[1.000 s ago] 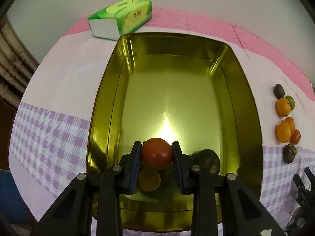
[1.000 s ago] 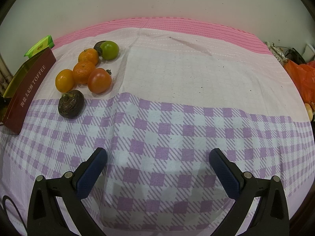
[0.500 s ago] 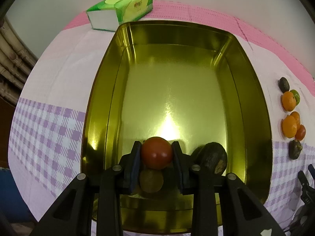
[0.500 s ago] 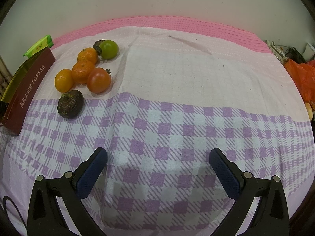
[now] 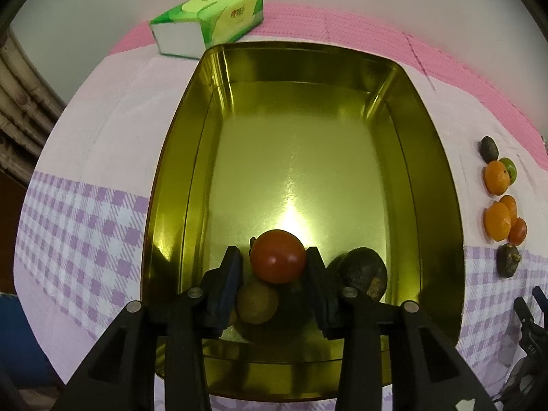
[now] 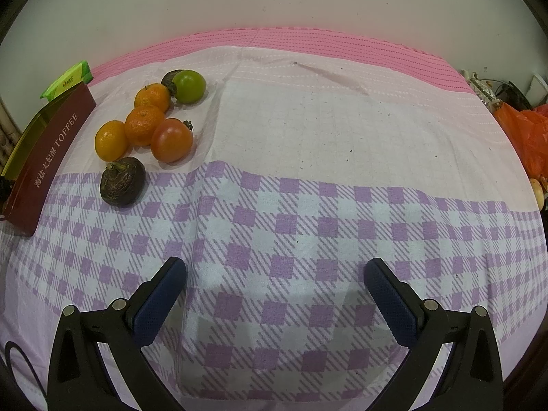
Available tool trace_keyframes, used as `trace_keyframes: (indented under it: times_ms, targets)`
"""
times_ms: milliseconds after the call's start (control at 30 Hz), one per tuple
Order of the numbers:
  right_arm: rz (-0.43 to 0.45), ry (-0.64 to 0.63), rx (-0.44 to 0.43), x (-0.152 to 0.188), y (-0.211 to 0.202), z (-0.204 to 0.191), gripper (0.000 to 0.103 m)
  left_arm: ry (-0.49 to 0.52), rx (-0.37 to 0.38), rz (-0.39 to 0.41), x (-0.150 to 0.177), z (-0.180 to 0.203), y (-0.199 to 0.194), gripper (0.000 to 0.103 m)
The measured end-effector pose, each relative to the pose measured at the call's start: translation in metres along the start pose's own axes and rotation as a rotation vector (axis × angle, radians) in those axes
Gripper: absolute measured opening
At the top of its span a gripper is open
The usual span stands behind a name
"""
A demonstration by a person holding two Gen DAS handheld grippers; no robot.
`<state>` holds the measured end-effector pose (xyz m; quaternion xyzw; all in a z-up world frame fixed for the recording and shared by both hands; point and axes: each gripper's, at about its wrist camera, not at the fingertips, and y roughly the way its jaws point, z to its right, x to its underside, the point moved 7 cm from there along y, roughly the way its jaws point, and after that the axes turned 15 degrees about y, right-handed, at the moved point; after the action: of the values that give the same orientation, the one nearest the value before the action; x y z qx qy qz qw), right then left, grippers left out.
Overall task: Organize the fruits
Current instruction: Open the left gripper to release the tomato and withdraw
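Observation:
A red tomato sits low at the near end of the gold tin, between the fingers of my left gripper. The jaws are opening, and a thin gap shows beside each pad. A dark round fruit lies in the tin just to the right. Under the tomato is a yellowish round shape; I cannot tell if it is a fruit or a reflection. On the cloth lie a green fruit, three oranges, a second tomato and a dark fruit. My right gripper hangs open over the checked cloth.
A green tissue pack lies beyond the tin's far end. The tin's red outer side stands left of the loose fruits. An orange plastic bag and clutter sit at the table's right edge.
The left jaws have parted a little from the tomato, which stays in place in the tin. The right gripper and the loose fruits have not moved.

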<state>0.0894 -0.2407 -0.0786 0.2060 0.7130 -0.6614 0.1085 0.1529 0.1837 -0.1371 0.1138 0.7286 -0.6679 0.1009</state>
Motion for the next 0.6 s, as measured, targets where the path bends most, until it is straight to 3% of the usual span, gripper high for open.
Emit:
trace_keyframes:
  times_ms: [133,200,600]
  targets:
    - [0.001,-0.001,0.0,0.0,0.0,0.0,0.103,-0.002,0.004,0.02,-0.002,0.0,-0.006,0.04]
    - [0.001,0.001,0.001,0.0,0.0,0.0,0.103,0.0,-0.004,0.039,-0.003,0.0,-0.013,0.047]
    - [0.001,0.004,0.003,0.002,-0.002,0.001,0.103,0.004,-0.009,0.207,0.002,0.003,-0.075,0.047]
